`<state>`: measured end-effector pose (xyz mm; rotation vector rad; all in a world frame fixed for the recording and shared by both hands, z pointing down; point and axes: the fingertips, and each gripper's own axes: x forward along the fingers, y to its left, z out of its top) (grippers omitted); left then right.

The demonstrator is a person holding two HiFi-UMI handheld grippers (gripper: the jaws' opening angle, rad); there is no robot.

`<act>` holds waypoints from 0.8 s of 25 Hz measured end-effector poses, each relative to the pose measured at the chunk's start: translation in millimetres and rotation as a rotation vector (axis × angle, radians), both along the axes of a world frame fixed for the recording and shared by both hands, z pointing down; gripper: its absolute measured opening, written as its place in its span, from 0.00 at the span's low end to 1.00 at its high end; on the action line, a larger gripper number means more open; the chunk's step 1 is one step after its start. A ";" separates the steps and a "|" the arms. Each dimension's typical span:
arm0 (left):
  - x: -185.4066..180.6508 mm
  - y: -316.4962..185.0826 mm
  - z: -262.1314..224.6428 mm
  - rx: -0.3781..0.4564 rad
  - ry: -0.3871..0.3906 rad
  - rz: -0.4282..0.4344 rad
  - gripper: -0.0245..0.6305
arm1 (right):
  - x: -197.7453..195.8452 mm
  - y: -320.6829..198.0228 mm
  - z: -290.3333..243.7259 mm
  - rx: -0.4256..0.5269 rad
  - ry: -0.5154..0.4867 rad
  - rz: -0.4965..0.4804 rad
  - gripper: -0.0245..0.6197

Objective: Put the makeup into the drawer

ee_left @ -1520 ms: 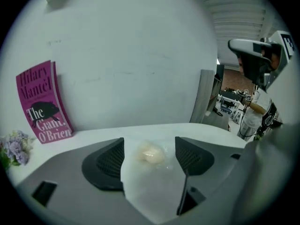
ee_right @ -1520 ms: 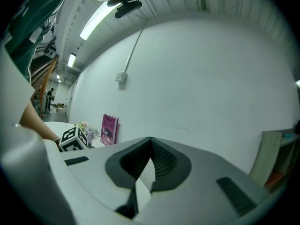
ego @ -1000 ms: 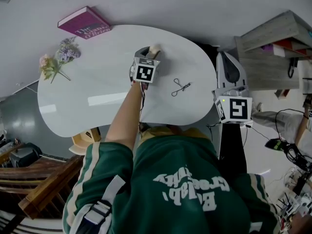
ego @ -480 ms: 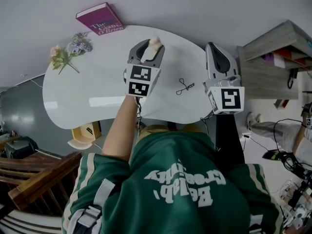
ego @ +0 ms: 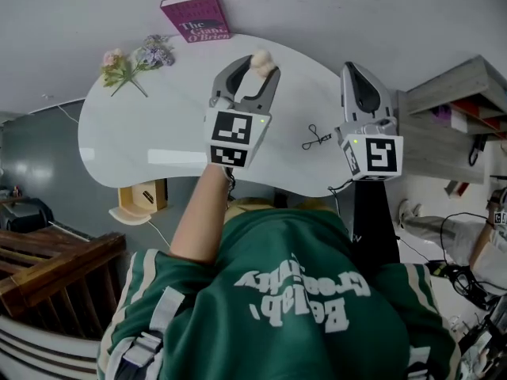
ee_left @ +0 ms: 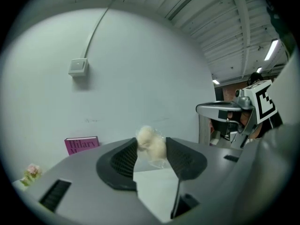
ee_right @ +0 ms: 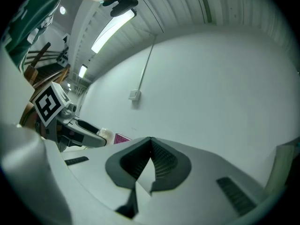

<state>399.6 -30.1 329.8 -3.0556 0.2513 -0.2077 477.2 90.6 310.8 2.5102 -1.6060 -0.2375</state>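
In the left gripper [ee_left: 151, 150] sits a pale puff [ee_left: 150, 142], kind unclear

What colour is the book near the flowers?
The book is magenta with pale lettering; the head view shows it best.

We hold a cream puff [ego: 261, 59] in the left gripper [ego: 255, 70] over the white table [ego: 142, 145]. An eyelash curler [ego: 315, 139] lies near our right gripper [ego: 354, 70].
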 end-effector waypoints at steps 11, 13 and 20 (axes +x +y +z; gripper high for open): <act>-127.5 -81.5 -18.5 0.019 0.025 -0.160 0.36 | -110.8 -103.7 -9.9 0.000 0.012 -0.181 0.05; -159.4 -102.8 -22.2 0.023 0.028 -0.203 0.36 | -138.4 -129.2 -10.3 0.002 0.010 -0.225 0.05; -297.5 -167.2 -27.0 0.050 0.015 -0.421 0.36 | -257.8 -224.4 -11.1 0.019 0.001 -0.454 0.05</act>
